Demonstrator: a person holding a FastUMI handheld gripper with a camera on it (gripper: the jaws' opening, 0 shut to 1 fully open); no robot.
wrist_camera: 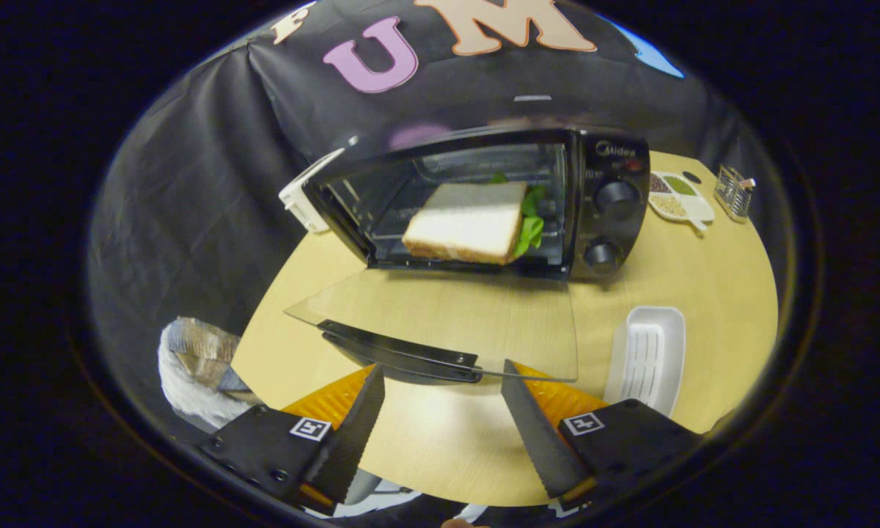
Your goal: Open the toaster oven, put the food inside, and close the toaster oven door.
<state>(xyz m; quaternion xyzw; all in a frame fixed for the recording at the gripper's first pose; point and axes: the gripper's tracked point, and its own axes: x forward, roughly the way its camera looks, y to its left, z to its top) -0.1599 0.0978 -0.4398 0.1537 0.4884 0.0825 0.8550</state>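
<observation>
A black toaster oven [601, 198] stands on the round wooden table [711, 271] beyond my fingers. Its glass door [447, 315] hangs fully open, lying flat toward me, with the black handle [400, 352] at its near edge. Inside the oven rests a sandwich [469, 220] of white bread with green lettuce showing at its right side. My gripper [444, 378] is open, holding nothing. Its fingertips sit just at the door's near edge, on either side of the handle's right end.
A white ribbed tray [645, 359] lies on the table right of the door. A white dish of seasonings [678, 196] and a small wire holder [733, 192] stand behind the oven's right side. A white cloth bundle [194, 367] lies off the table's left edge.
</observation>
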